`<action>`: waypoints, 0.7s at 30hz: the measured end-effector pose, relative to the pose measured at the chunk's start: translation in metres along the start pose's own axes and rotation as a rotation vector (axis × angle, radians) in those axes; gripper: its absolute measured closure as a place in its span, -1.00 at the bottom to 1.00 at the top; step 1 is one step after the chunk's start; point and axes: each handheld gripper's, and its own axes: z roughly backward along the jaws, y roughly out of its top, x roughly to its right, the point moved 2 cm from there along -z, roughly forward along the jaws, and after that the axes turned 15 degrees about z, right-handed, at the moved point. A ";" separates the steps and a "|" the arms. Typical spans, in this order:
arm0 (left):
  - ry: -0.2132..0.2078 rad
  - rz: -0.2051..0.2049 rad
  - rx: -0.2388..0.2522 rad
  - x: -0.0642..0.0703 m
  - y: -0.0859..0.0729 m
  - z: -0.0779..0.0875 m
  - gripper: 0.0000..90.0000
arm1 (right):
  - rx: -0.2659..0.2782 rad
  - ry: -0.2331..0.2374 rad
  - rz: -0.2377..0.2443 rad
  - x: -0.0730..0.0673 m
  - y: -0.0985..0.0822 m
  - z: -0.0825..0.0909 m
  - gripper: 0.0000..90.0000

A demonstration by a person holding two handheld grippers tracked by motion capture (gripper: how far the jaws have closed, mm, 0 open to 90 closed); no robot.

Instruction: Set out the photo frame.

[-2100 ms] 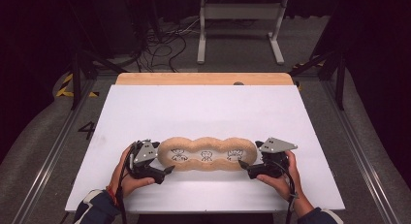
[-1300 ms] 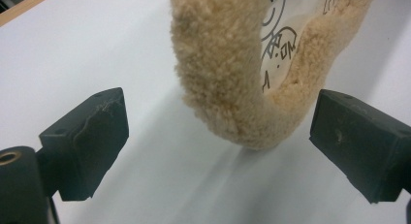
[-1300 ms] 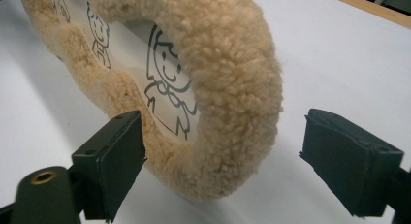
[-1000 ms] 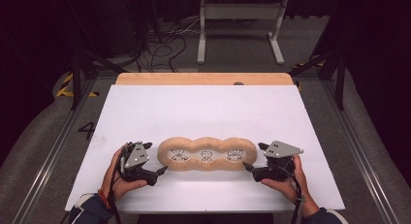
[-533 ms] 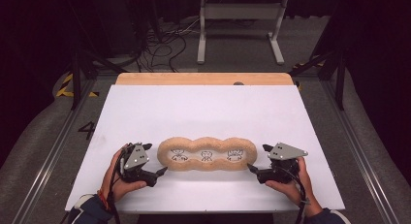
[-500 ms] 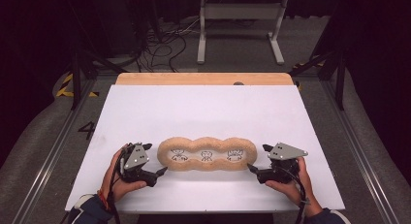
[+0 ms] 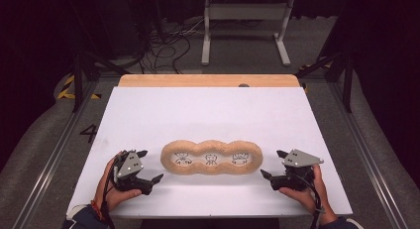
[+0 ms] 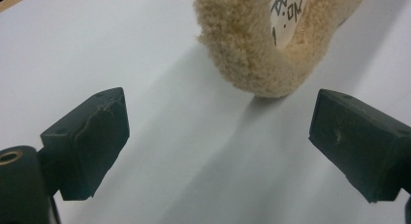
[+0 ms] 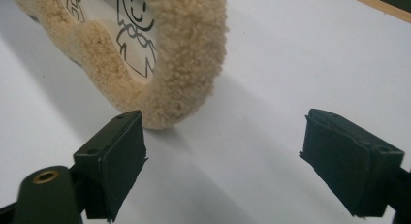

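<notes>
Either side of the fleecy three-lobed tan cushion (image 7: 211, 158), left gripper (image 7: 151, 167) and right gripper (image 7: 271, 164) gape wide — empty.

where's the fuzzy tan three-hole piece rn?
In the high view the fuzzy tan piece lies flat on the white table, near its front edge, between the open left gripper and the open right gripper, touching neither.
</notes>
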 end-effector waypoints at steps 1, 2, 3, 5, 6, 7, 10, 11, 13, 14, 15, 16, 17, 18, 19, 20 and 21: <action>0.003 0.007 0.000 -0.001 -0.001 0.001 -0.83 | 0.000 -0.001 0.000 0.001 -0.002 0.001 -0.66; 0.005 0.008 -0.001 -0.002 -0.003 0.002 -0.83 | -0.005 -0.004 -0.001 0.002 -0.003 0.002 -0.66; 0.006 0.009 -0.001 -0.002 -0.004 0.003 -0.83 | -0.010 -0.006 -0.007 0.003 -0.005 0.004 -0.66; 0.012 0.012 -0.004 -0.004 -0.007 0.006 -0.83 | -0.008 -0.007 -0.011 0.004 -0.008 0.005 -0.66; 0.015 0.012 -0.003 -0.005 -0.008 0.007 -0.83 | -0.011 -0.006 -0.014 0.005 -0.010 0.007 -0.66; 0.015 0.015 -0.003 -0.007 -0.009 0.009 -0.83 | -0.011 -0.009 -0.014 0.005 -0.011 0.007 -0.66; 0.022 0.025 0.000 -0.010 -0.012 0.012 -0.83 | -0.014 -0.015 -0.023 0.006 -0.014 0.009 -0.66; 0.025 0.029 0.001 -0.011 -0.013 0.013 -0.83 | -0.015 -0.018 -0.025 0.006 -0.014 0.009 -0.66; 0.031 0.033 0.000 -0.013 -0.016 0.016 -0.83 | -0.016 -0.023 -0.024 0.006 -0.015 0.010 -0.66; 0.033 0.033 -0.001 -0.015 -0.018 0.017 -0.83 | -0.017 -0.025 -0.022 0.007 -0.015 0.010 -0.66; 0.038 0.039 0.000 -0.016 -0.019 0.019 -0.83 | -0.025 -0.031 -0.016 0.006 -0.015 0.009 -0.66; 0.040 0.041 0.002 -0.017 -0.020 0.020 -0.83 | -0.026 -0.033 -0.014 0.007 -0.016 0.009 -0.66; 0.043 0.046 0.002 -0.018 -0.021 0.021 -0.83 | -0.027 -0.034 -0.017 0.007 -0.017 0.009 -0.66; 0.043 0.046 0.002 -0.018 -0.021 0.021 -0.83 | -0.029 -0.035 -0.019 0.007 -0.018 0.009 -0.66; 0.047 0.051 0.004 -0.020 -0.023 0.024 -0.83 | -0.030 -0.041 -0.021 0.008 -0.019 0.010 -0.66; 0.047 0.051 0.004 -0.020 -0.023 0.024 -0.83 | -0.030 -0.041 -0.021 0.008 -0.019 0.010 -0.66; 0.053 0.052 0.002 -0.023 -0.026 0.026 -0.83 | -0.032 -0.047 -0.026 0.008 -0.022 0.011 -0.62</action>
